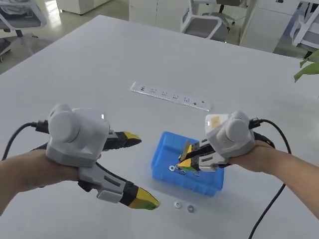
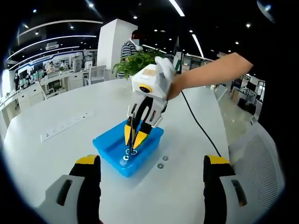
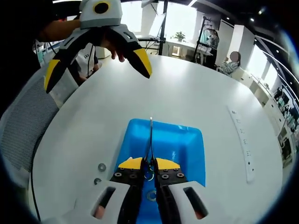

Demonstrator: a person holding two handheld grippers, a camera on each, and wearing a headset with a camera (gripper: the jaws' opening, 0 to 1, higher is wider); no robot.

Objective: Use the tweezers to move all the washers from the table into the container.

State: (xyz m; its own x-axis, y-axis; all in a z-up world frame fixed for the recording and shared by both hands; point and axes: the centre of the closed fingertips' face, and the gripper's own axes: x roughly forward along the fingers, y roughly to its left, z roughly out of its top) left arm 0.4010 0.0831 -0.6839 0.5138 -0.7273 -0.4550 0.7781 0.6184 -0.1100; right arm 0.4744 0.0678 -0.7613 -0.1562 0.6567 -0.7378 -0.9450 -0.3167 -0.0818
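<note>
My right gripper (image 1: pixel 188 158) is shut on thin metal tweezers (image 3: pixel 150 140), whose tips point down into the blue container (image 1: pixel 162 149). A few washers (image 1: pixel 172 169) lie inside the container by the tweezer tips; whether the tips hold one I cannot tell. Two washers (image 1: pixel 178 204) rest on the white table just in front of the container, also seen as washers (image 3: pixel 101 166) and washers (image 2: pixel 160 165). My left gripper (image 1: pixel 139 171) stands open to the left of the container, holding nothing; its yellow-tipped fingers (image 2: pixel 88 161) frame the container (image 2: pixel 112 142).
A white power strip (image 1: pixel 169 95) lies on the table (image 1: pixel 99 64) beyond the container. Office chairs (image 1: pixel 204 22) stand past the far edge, a plant (image 1: pixel 309 67) at the right. A black cable (image 1: pixel 271 199) trails from the right gripper.
</note>
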